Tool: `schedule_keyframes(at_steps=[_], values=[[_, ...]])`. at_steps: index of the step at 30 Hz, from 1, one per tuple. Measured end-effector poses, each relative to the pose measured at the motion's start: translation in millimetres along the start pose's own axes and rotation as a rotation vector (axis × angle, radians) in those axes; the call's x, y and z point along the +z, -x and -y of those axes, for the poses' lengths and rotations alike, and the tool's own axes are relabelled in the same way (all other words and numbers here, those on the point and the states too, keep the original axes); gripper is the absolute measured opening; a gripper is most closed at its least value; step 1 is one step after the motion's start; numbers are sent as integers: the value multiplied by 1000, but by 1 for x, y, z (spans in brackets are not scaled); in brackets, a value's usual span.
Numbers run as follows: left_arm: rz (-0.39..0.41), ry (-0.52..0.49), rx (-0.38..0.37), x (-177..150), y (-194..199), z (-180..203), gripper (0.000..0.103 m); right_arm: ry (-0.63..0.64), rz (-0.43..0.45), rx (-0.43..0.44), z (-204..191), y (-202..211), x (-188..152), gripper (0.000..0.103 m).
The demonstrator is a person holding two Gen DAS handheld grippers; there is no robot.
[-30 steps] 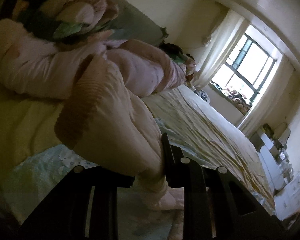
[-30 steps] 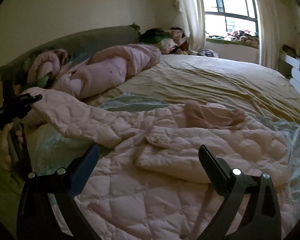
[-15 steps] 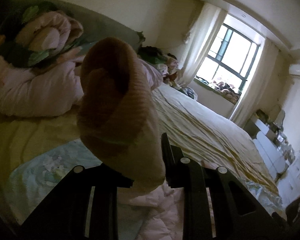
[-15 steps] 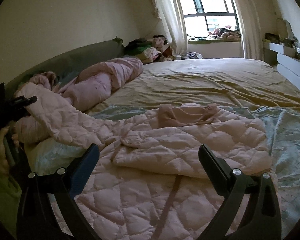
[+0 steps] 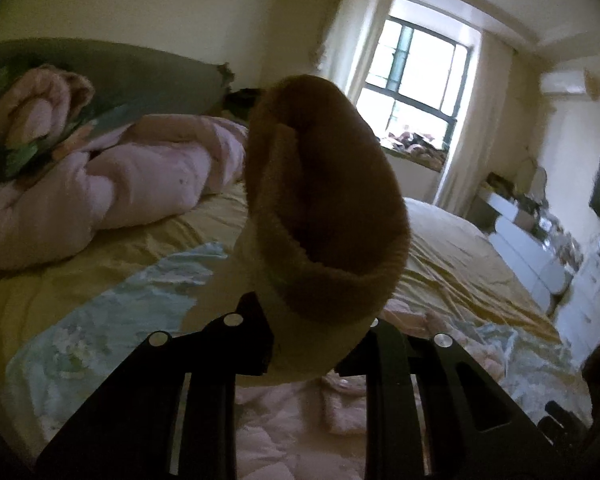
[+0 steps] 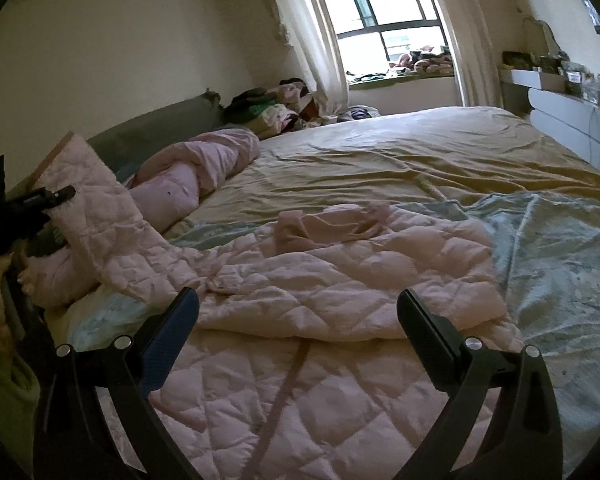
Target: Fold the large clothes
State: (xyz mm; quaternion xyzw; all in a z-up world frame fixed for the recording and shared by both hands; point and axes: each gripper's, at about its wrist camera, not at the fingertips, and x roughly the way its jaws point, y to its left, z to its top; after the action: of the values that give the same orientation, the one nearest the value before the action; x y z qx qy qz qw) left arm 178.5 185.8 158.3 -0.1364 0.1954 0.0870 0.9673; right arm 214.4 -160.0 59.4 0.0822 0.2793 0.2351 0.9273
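While left gripper is clamped on the quilted jacket's sleeve cuff and right gripper hovers spread, sleeve fold-in looks underway; next, lay it across the body.

Pale pink quilted padded garment: soft matt cloth, diamond-stitched, crumpled. Brown ribbed knit cuff: fuzzy, matt. Yellow bed sheet: thin wrinkled cloth with a slight sheen. Black gripper fingers: matt plastic, fitted with shiny metal screws. White drawer unit: smooth, glossy finish.
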Motion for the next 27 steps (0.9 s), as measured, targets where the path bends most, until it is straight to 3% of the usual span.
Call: schedule_keyframes(at_steps=[11,17,27], values=[[-89,-131,-105,-31,-33,75,12,-82,14,-54,45,19,-11,99],[-168,-225,-167,-69,-54,121,12,-119,17,-91,69,27,-13,99],[-285,-360,-228,-134,-74,163,12,-177,14,-144,101,34,-21,99]])
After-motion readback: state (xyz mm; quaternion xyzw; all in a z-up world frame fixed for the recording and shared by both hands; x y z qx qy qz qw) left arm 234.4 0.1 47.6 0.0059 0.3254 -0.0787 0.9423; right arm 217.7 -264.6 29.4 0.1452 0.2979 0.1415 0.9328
